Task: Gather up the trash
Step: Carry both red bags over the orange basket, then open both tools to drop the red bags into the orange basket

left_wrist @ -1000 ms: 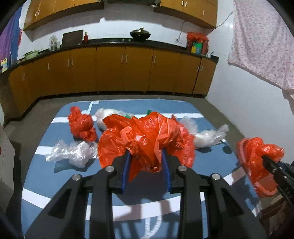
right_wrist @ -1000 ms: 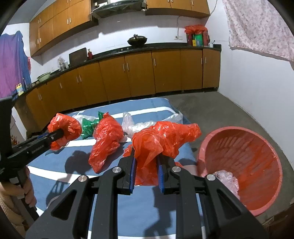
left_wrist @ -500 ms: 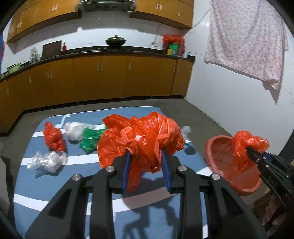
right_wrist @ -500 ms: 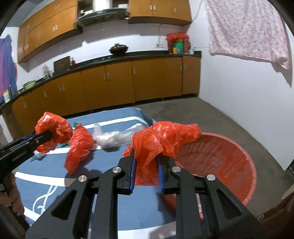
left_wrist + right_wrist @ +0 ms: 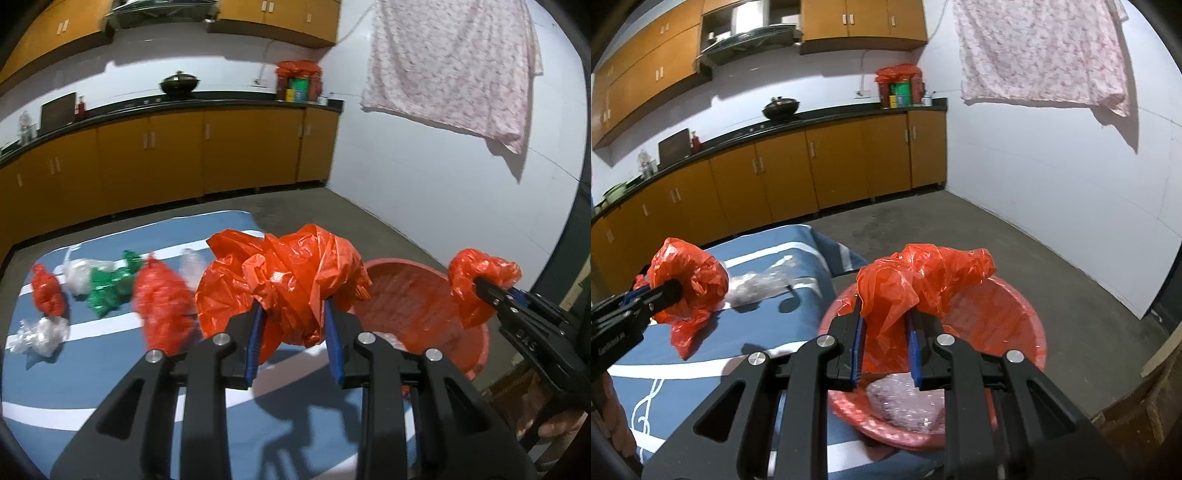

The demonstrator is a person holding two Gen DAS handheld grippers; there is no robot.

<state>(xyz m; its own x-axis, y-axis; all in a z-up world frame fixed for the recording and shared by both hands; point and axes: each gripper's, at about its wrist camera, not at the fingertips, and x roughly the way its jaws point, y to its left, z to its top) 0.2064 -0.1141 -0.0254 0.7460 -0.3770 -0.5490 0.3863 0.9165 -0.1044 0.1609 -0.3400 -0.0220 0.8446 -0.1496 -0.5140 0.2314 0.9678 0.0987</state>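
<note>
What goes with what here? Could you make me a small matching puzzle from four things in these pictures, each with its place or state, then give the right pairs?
Things:
1. red basin
2. green bag
3. floral cloth
4. black wok

Places or states:
A. hanging against the white wall
B. lying on the blue mat
C. on the kitchen counter
D. under the bag held by the right gripper

Pairs: 1-D, 2-B, 3-A, 4-C

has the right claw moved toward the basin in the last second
Yes. The right claw, shut on a red bag, sat left of the red basin over the blue table; now it hangs above the basin.
</note>
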